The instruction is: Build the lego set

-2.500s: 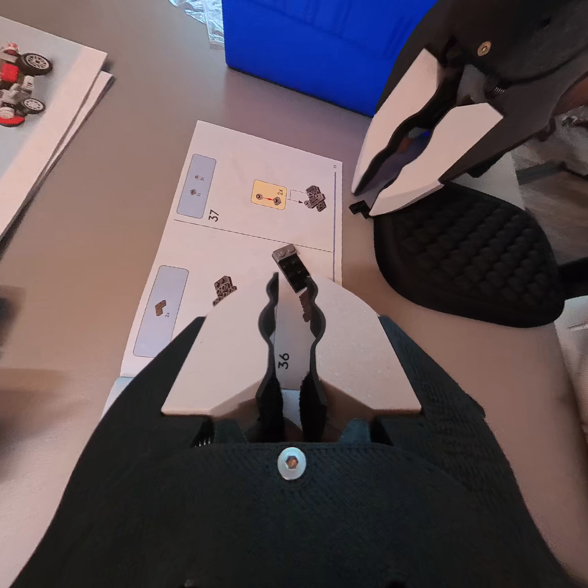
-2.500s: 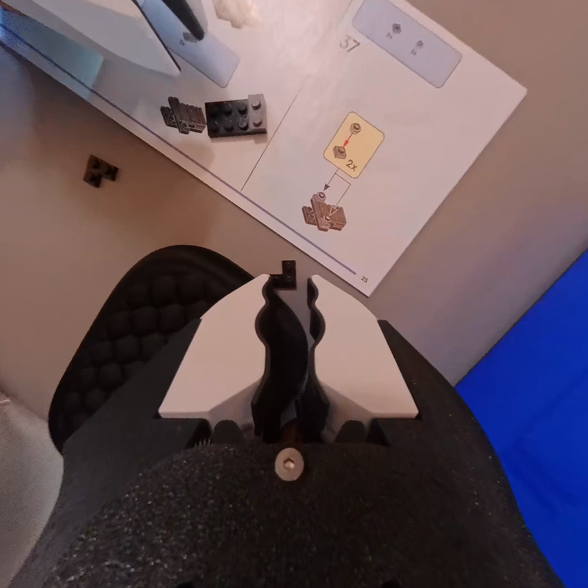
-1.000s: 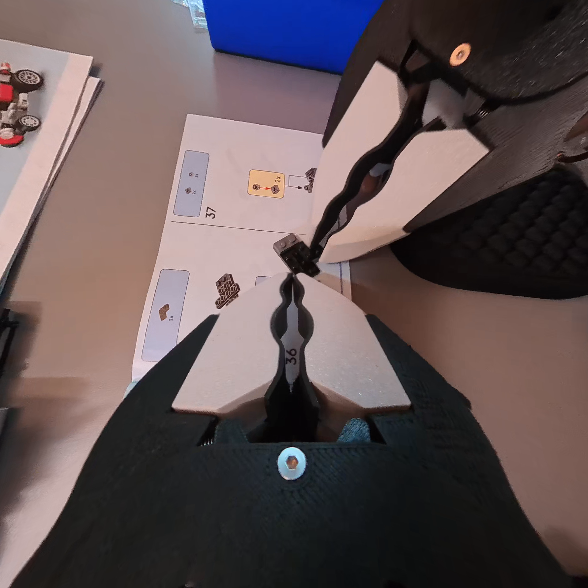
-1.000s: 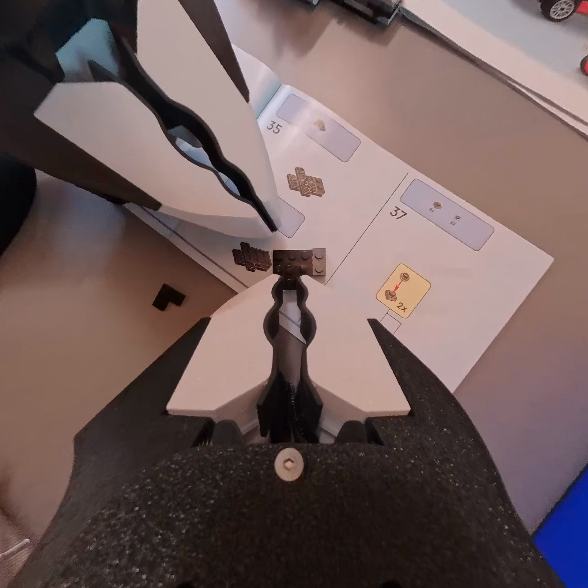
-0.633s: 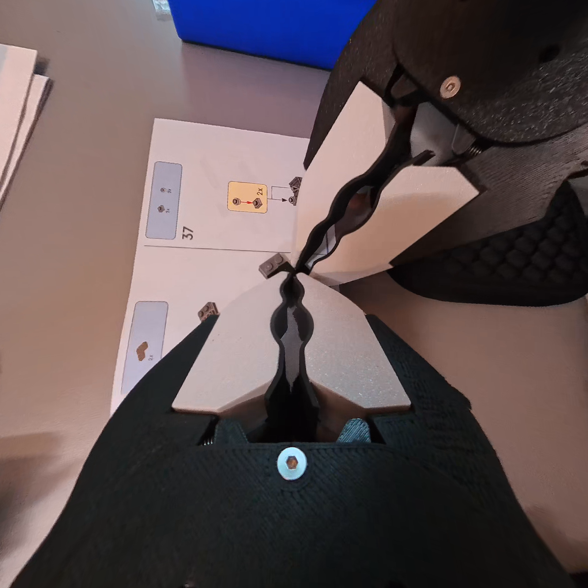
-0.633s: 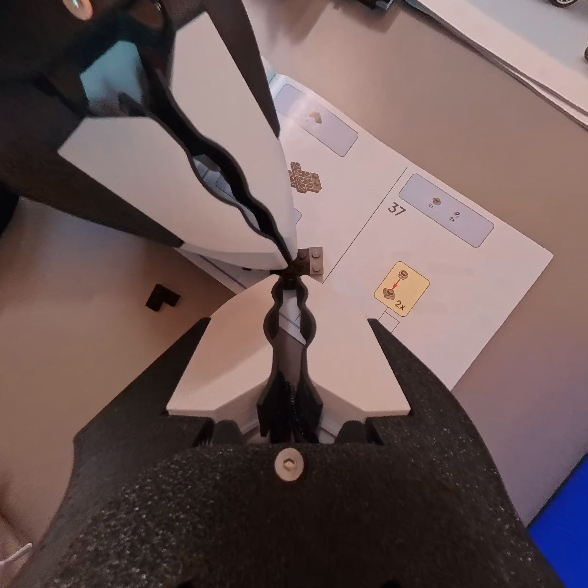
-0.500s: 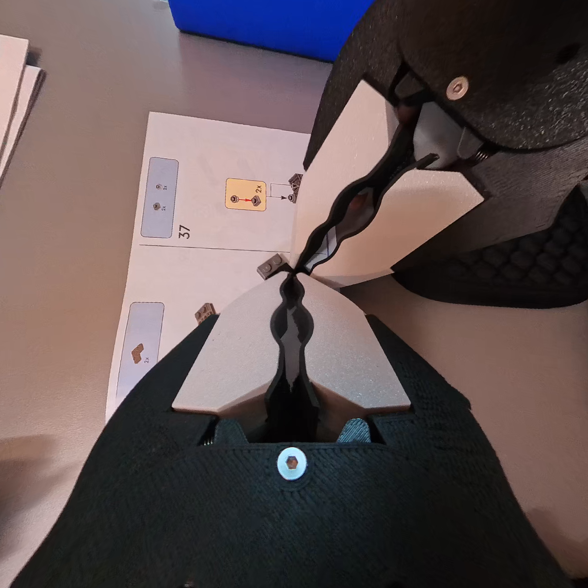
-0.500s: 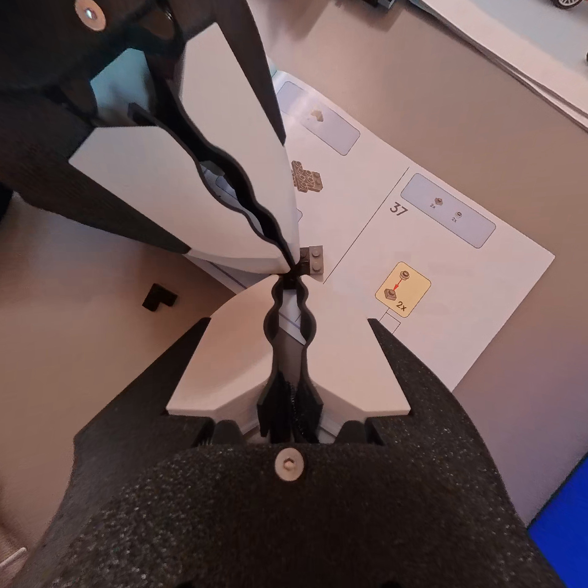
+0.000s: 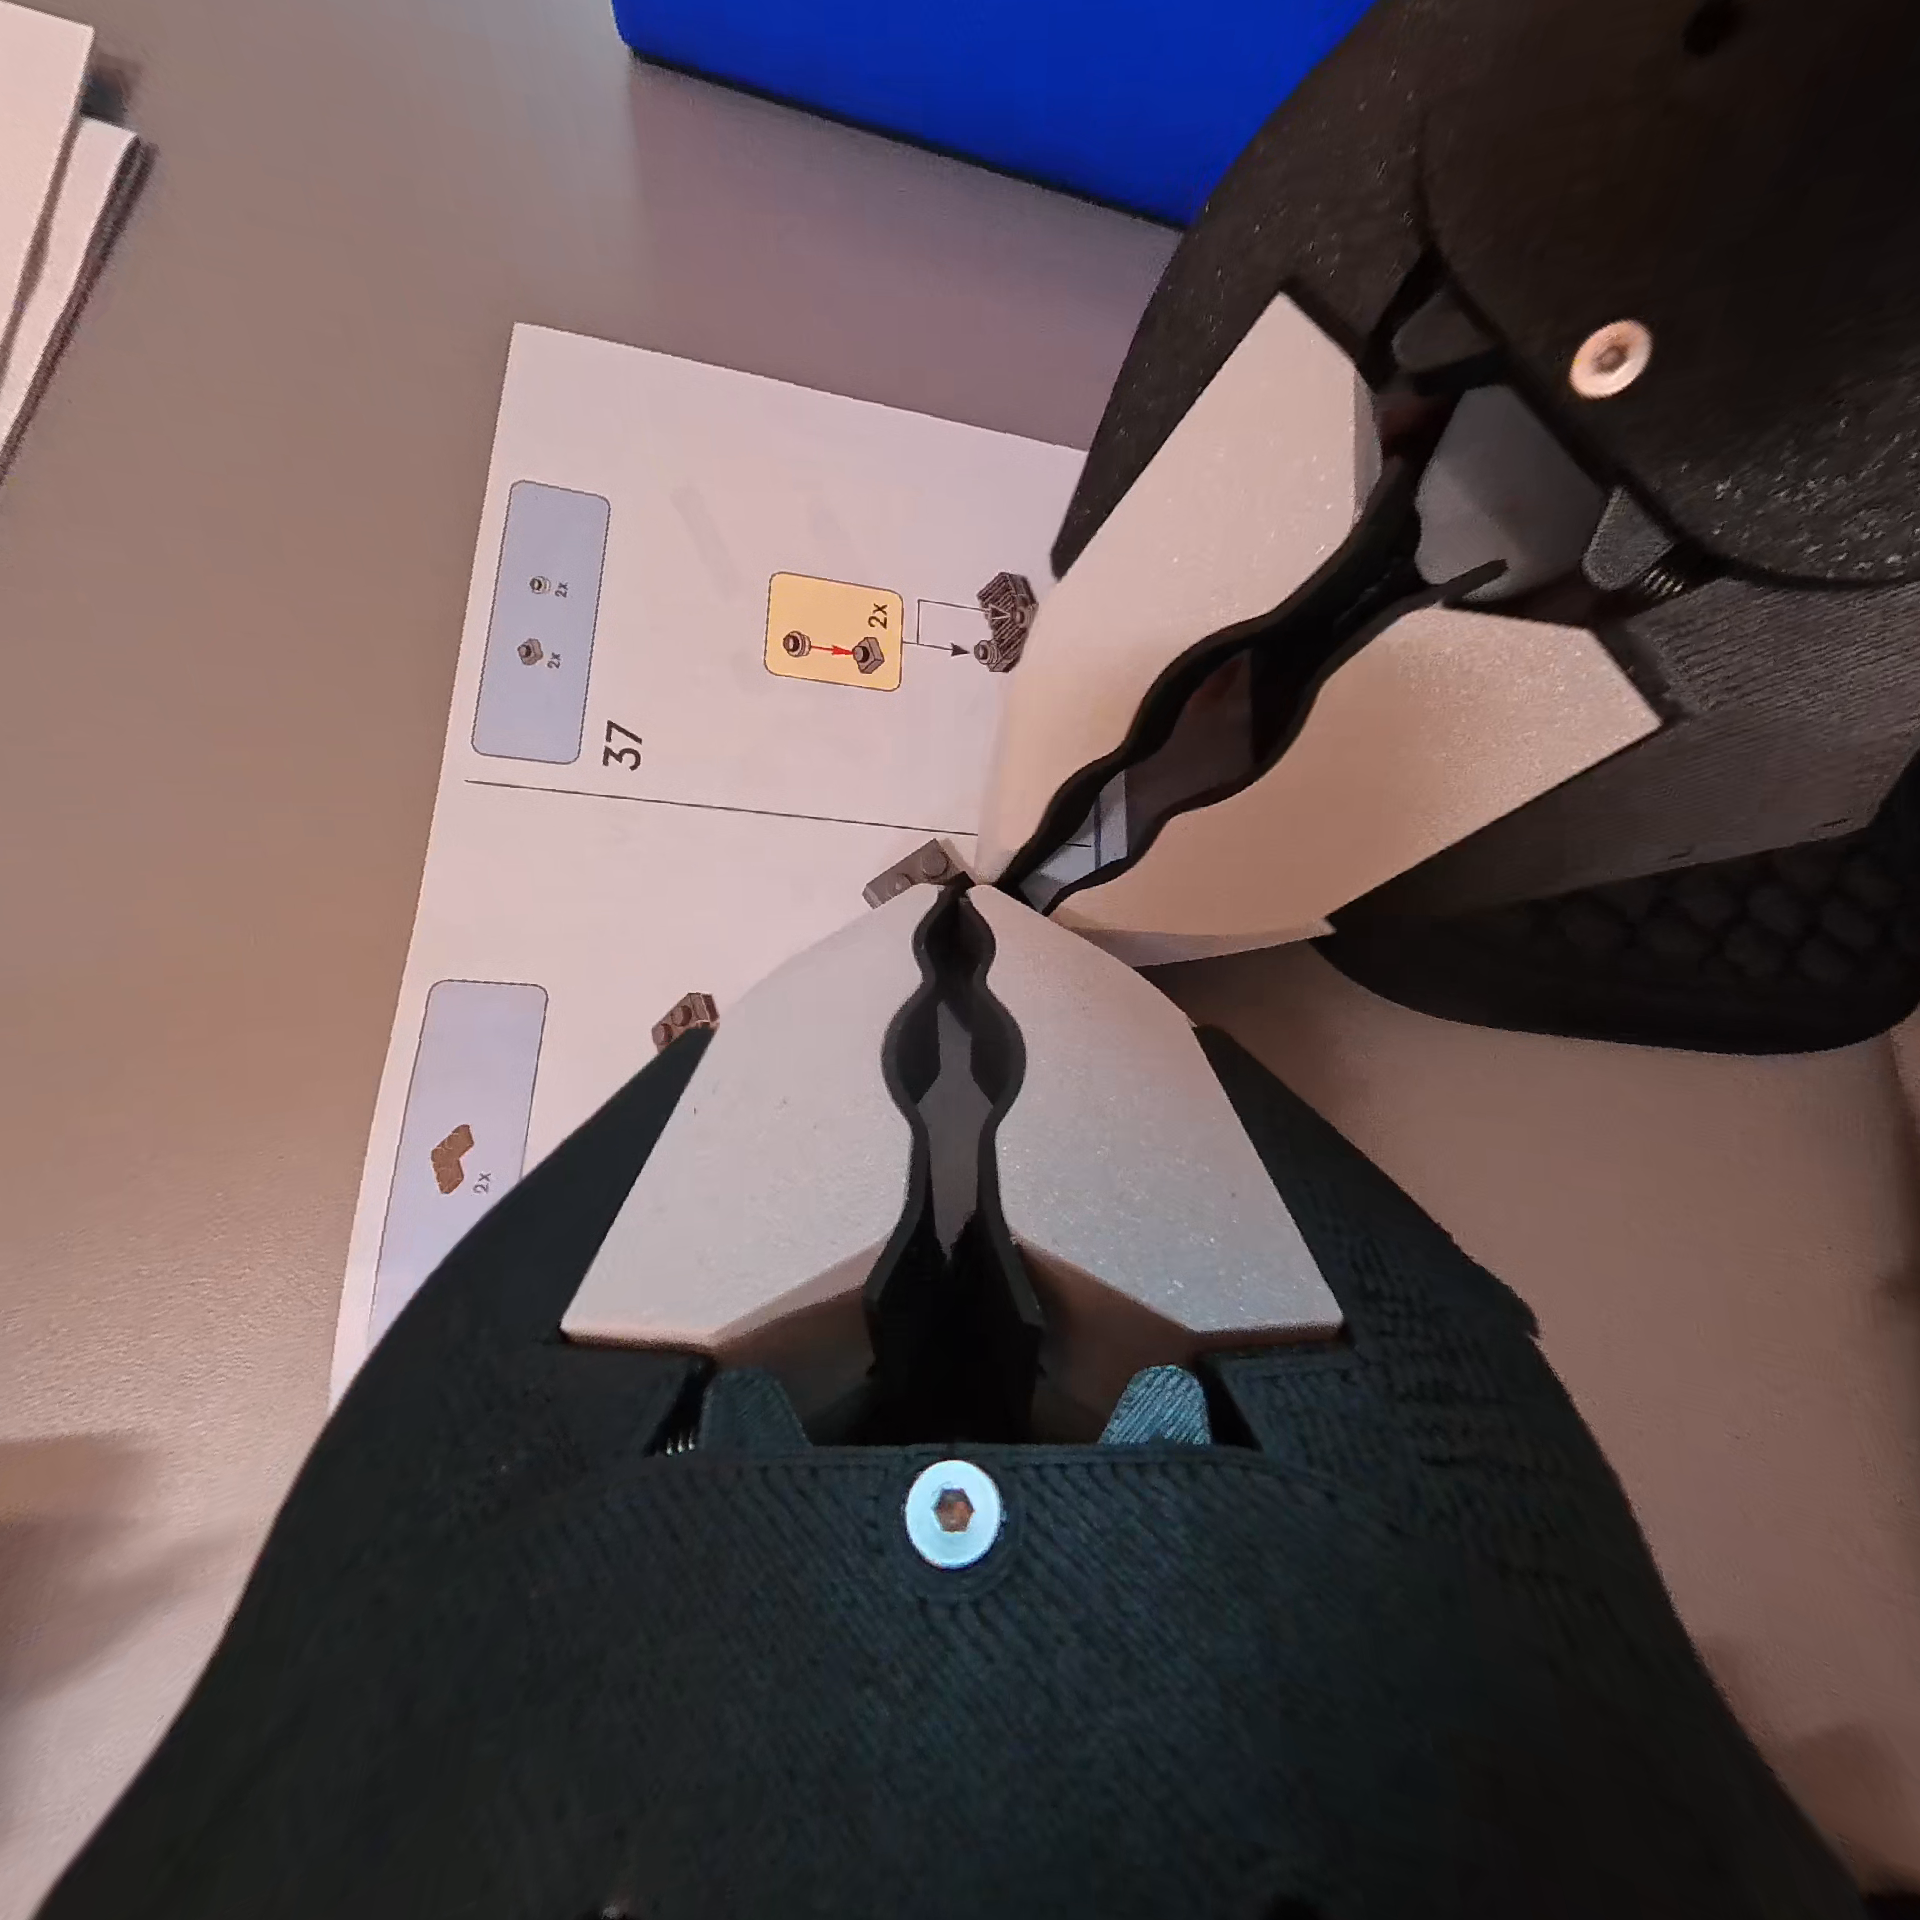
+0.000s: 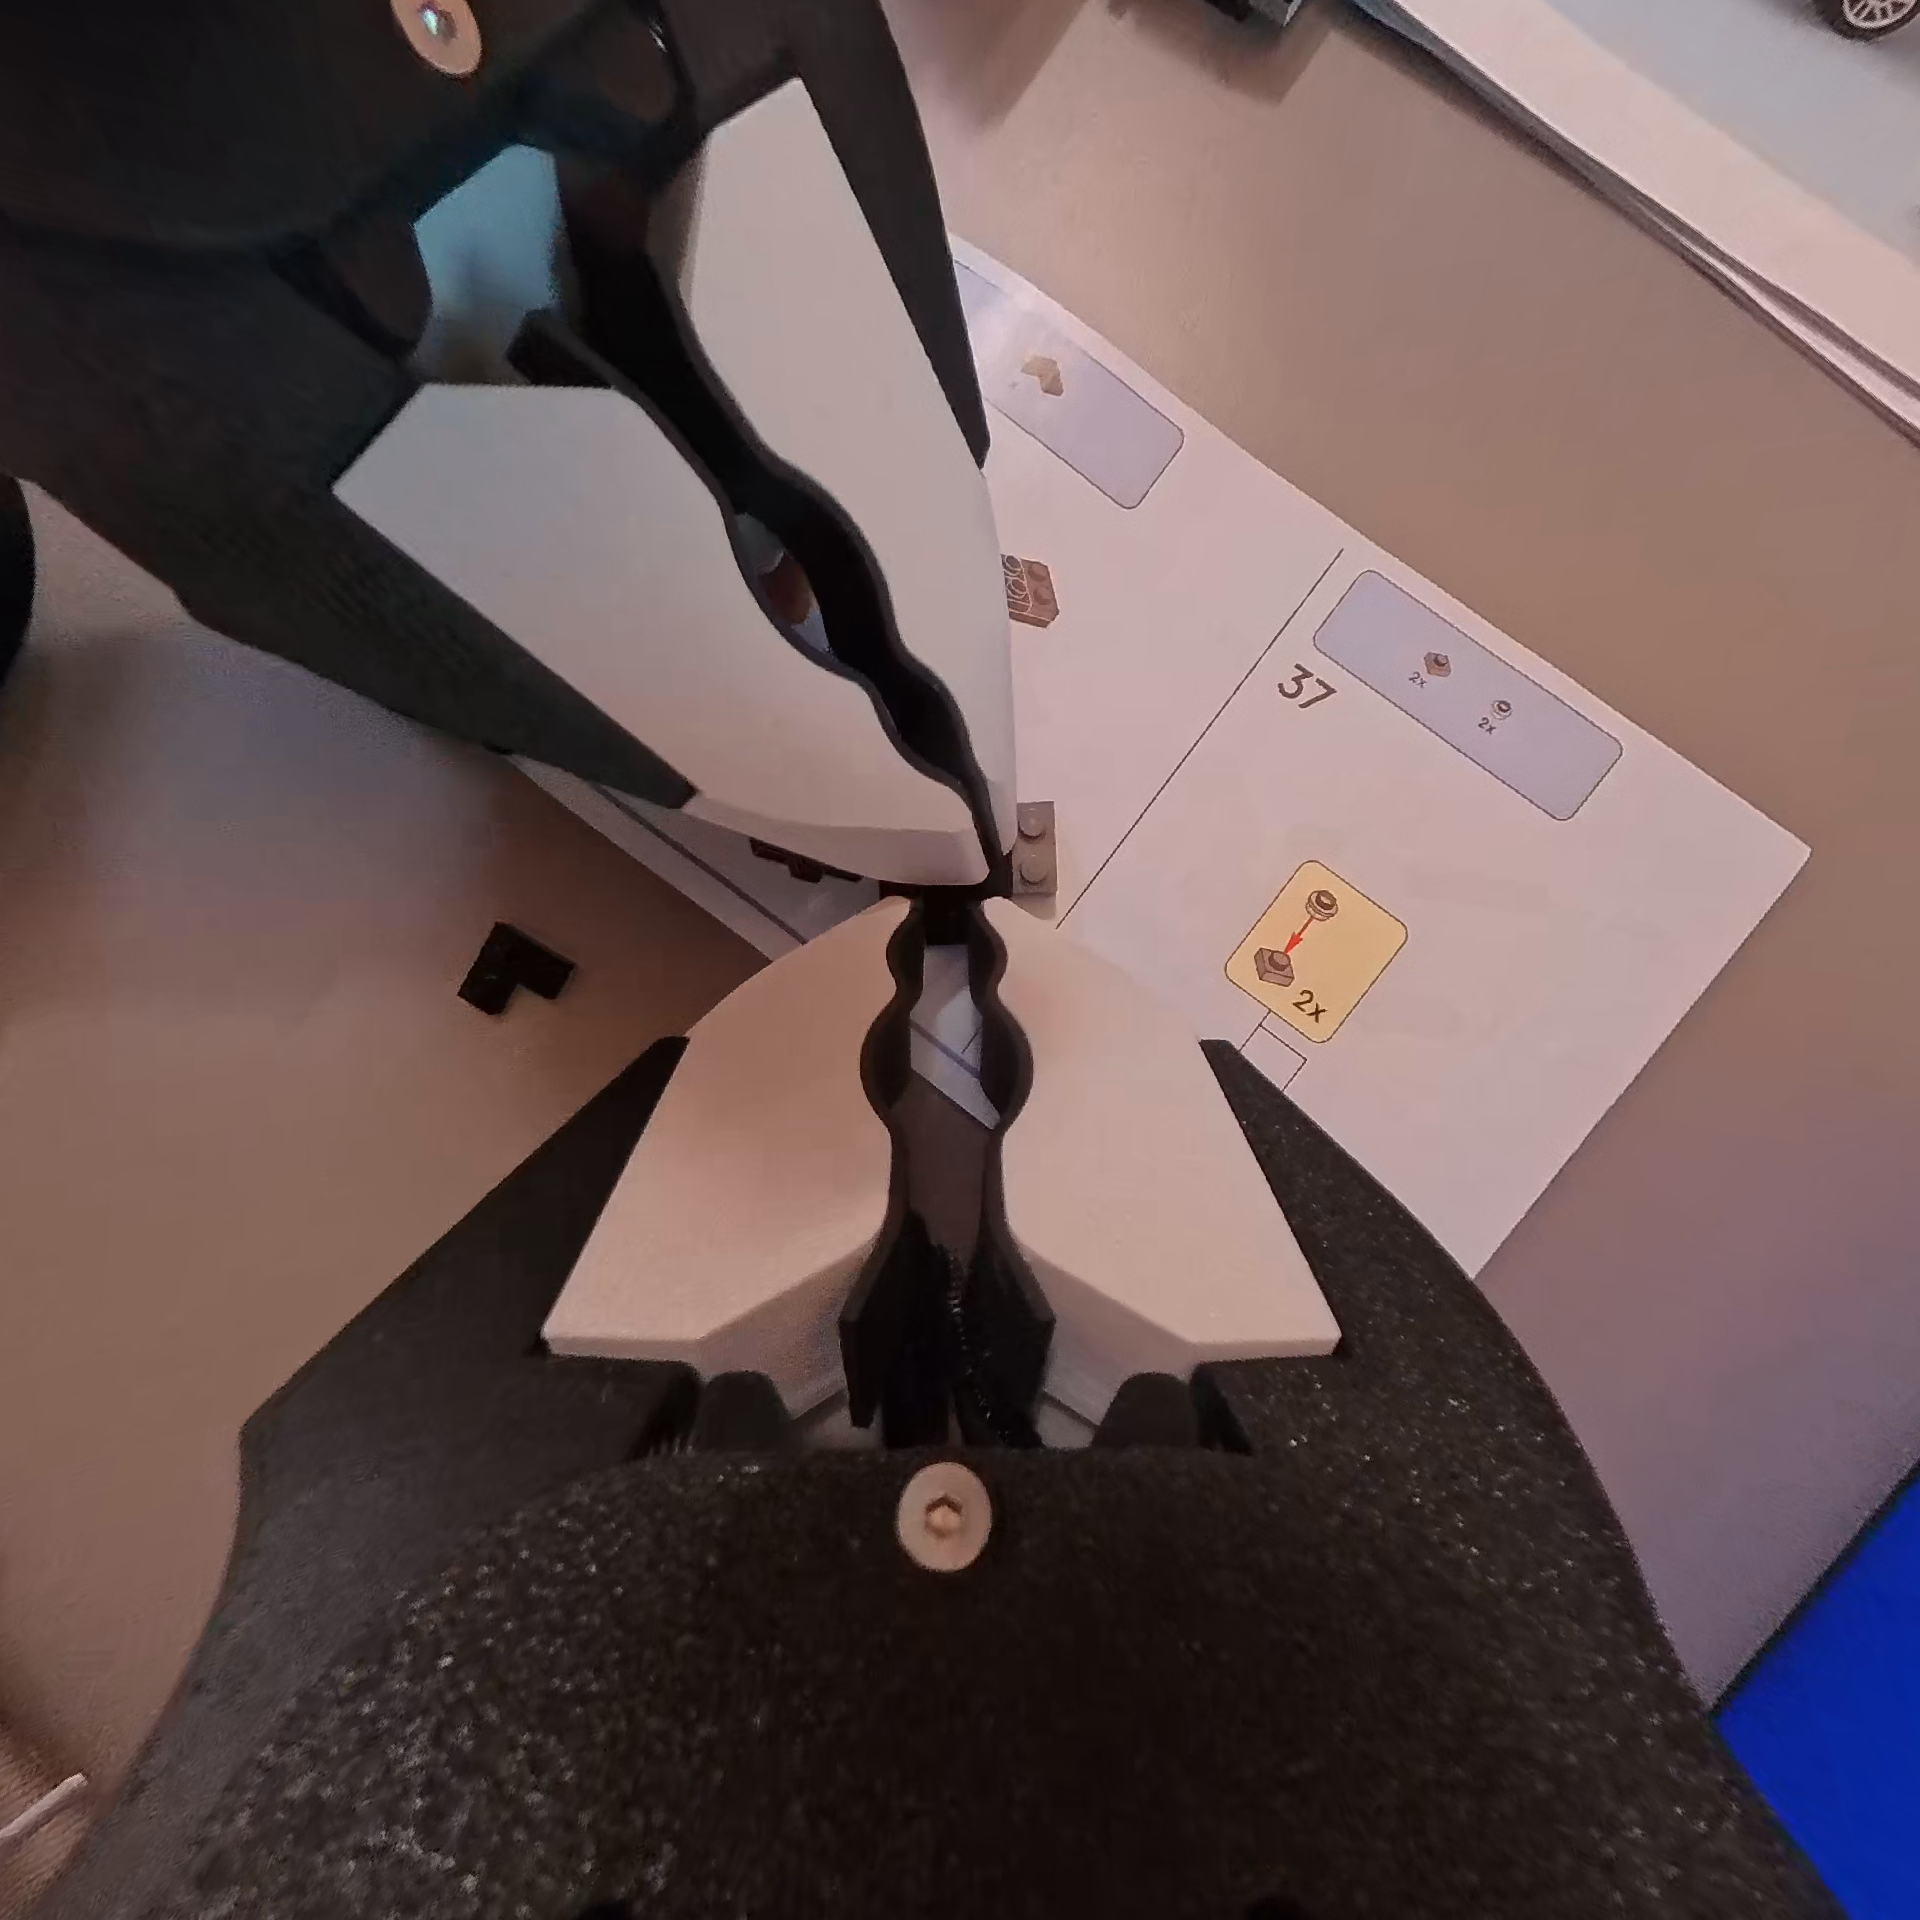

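Grey tabletop (image 9: 260,436) carries an instruction sheet (image 9: 727,499). Both claws, left claw (image 9: 954,902) and right claw (image 10: 943,914), pinch the small plate assembly (image 10: 1036,850); only the right view shows a loose black corner piece (image 10: 514,968).

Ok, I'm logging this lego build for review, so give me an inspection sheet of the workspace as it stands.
Surface: grey-brown table, matte.
Job's things: small plate assembly, grey end showing, on the open instruction sheet; loose black L-shaped piece on the table beside the sheet.
Clutter: stacked booklets at the left edge; black padded object behind the right tongs.
Grippers: left tongs and right tongs both shut, tips meeting at the assembly; what each pinches is hidden.
Cables: nothing seen.
Surroundings: blue box at the far edge.
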`<action>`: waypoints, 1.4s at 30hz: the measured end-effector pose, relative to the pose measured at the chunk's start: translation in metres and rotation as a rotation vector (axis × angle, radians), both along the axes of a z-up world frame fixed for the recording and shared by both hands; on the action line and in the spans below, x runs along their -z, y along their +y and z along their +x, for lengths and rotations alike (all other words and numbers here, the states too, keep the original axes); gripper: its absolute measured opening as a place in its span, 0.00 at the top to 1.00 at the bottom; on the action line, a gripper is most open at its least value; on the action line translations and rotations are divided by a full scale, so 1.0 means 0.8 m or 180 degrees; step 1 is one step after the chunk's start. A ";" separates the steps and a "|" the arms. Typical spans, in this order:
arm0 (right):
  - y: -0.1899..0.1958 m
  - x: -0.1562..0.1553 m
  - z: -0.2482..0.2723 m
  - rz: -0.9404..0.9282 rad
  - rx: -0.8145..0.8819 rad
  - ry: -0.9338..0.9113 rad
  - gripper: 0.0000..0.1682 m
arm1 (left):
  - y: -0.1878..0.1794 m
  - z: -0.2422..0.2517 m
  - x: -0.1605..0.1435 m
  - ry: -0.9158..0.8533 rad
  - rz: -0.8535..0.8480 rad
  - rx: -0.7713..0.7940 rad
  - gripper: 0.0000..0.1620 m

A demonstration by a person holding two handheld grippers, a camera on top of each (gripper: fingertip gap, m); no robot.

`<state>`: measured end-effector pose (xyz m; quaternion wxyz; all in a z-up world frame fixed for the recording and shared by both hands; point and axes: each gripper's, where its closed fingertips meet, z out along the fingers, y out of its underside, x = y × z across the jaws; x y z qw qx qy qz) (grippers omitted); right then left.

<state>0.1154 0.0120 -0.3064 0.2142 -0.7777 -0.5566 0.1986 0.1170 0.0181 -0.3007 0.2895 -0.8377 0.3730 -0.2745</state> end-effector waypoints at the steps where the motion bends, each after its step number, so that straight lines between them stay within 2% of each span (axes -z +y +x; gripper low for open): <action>1: 0.000 0.000 0.000 0.0016 -0.0005 -0.0007 0.95 | 0.000 0.000 0.000 -0.0014 -0.0008 -0.0005 1.00; 7: 0.000 -0.002 -0.001 0.0185 -0.0038 0.0006 0.95 | 0.001 -0.003 0.003 -0.0020 -0.0039 -0.0070 1.00; 16: 0.000 -0.001 -0.002 0.0113 -0.0061 0.0185 0.95 | 0.001 -0.003 0.003 0.0030 0.0052 -0.0079 1.00; 21: -0.001 -0.009 0.000 0.0053 -0.0091 0.0361 0.94 | 0.006 -0.010 -0.005 0.0266 0.0431 0.0053 1.00; 22: -0.001 -0.015 0.002 0.0049 -0.0116 0.0420 0.92 | 0.006 -0.009 -0.019 0.0080 0.0472 0.0025 0.94; 25: -0.031 -0.033 0.006 -0.0106 -0.0665 0.0610 0.88 | -0.006 -0.022 -0.063 -0.0286 0.0590 -0.0074 0.90; 28: -0.082 -0.037 0.010 -0.0212 -0.1486 0.0591 0.86 | -0.029 -0.050 -0.060 -0.0079 0.0471 -0.0197 0.89; 30: -0.094 -0.032 0.004 -0.0023 -0.1850 0.0598 0.88 | -0.051 -0.056 -0.051 -0.0050 0.0324 -0.0239 0.88; 35: -0.099 -0.013 -0.013 0.0153 -0.2399 0.0425 0.90 | -0.095 -0.051 -0.039 -0.0120 0.0238 -0.0271 0.88; 39: -0.099 -0.004 -0.020 0.0205 -0.2639 0.0347 0.90 | -0.106 -0.047 -0.033 -0.0224 0.0187 -0.0299 0.88; 42: -0.102 0.000 -0.023 0.0181 -0.2621 0.0392 0.95 | -0.105 -0.045 -0.032 -0.0311 0.0157 -0.0322 0.88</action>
